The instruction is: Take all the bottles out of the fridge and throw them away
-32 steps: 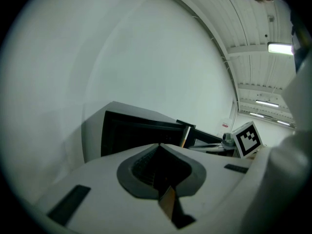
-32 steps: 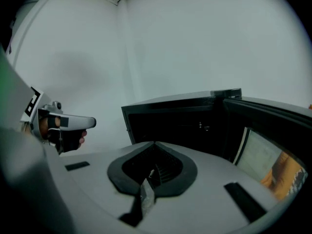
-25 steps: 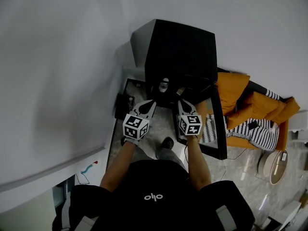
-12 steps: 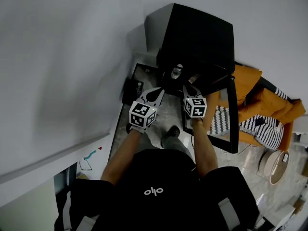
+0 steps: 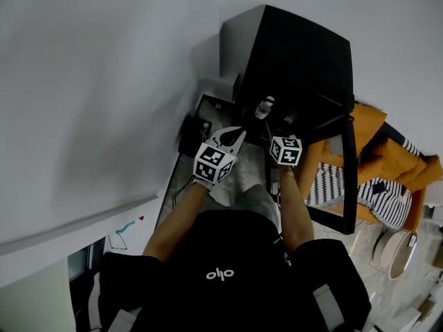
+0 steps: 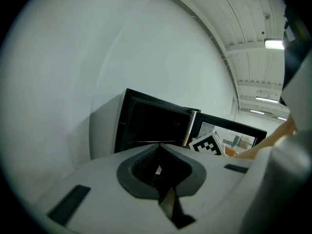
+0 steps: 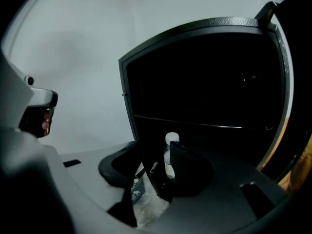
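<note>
head view first: the person stands over a black fridge [image 5: 297, 54], its door [image 5: 351, 185] swung wide to the right, with an orange seat [image 5: 367, 126] just behind that door. in the dark opening one clear bottle [image 5: 265, 106] with a white cap stands upright. the left gripper [image 5: 237, 134] and the right gripper [image 5: 277, 131] point at the opening side by side, the right one nearer the bottle.

over to the left gripper view: the left gripper [image 6: 158, 172] has its jaws clenched together with nothing in them. past them the fridge [image 6: 146, 126] gapes dark, the door [image 6: 229, 133] stands off to the right, and the right gripper's marker cube [image 6: 210, 144] peeks in beside it.

now the right gripper view, and here's the action: the right gripper [image 7: 163, 162] has just been opening its jaws, and they stand released, apart. the bottle [image 7: 170, 152] shows right in the gap, upright in the lower compartment under a shelf [image 7: 195, 123], partly behind the right-hand jaw. the pads don't look to be pressing it, so it's lined up, not grabbed.

the score as i read it: door open and approach made, but no bottle is out yet and nothing is thrown away. at least this one is left to seize, lift out and bin. no bin shows in any view, and the interior is too dark to count more bottles.
</note>
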The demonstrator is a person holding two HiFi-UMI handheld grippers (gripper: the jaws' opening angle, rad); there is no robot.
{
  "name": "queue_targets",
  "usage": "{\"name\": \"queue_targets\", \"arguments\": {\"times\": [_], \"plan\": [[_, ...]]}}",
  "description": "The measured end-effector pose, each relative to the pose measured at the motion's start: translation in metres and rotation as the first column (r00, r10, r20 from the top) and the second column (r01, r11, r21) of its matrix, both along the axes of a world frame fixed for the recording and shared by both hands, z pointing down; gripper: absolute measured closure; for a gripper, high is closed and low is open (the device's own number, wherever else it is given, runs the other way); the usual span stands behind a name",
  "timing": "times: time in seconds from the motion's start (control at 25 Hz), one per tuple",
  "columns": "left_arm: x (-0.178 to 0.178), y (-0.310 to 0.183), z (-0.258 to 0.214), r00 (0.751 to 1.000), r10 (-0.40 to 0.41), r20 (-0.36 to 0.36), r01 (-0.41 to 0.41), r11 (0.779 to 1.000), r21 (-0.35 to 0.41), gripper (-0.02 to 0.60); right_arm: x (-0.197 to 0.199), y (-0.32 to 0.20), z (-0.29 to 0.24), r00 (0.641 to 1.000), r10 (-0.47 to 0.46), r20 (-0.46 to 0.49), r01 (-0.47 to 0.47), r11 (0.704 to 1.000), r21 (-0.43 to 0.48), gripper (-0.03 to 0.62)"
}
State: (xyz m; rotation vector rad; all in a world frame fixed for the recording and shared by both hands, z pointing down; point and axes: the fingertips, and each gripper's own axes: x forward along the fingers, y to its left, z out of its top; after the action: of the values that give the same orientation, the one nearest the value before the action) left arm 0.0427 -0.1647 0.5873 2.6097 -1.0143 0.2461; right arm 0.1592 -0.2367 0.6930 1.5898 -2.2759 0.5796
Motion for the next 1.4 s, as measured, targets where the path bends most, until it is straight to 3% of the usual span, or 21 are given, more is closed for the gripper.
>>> {"name": "queue_targets", "arguments": {"times": [0.2, 0.52, 1.12, 1.4], "plan": [[0.004, -0.013, 0.034, 1.000, -0.005, -0.006, 0.005, 0.999, 0.044, 0.575, 0.003, -0.033, 0.038, 0.999, 0.025, -0.022, -0.024, 0.999, 0.033, 0.367], [0.003, -0.030, 0.092, 1.000, -0.025, -0.005, 0.025, 0.995, 0.094, 0.575, 0.005, -0.081, 0.087, 0.997, 0.075, -0.002, -0.074, 0.993, 0.093, 0.333], [0.002, -0.084, 0.144, 0.997, -0.080, 0.019, 0.078, 0.991, 0.112, 0.575, 0.000, -0.120, 0.109, 0.994, 0.092, -0.056, -0.081, 0.979, 0.187, 0.337], [0.007, -0.084, 0.137, 0.998, -0.061, 0.030, 0.058, 0.992, 0.116, 0.575, 0.001, -0.115, 0.097, 0.993, 0.093, -0.078, -0.076, 0.977, 0.198, 0.391]]}}
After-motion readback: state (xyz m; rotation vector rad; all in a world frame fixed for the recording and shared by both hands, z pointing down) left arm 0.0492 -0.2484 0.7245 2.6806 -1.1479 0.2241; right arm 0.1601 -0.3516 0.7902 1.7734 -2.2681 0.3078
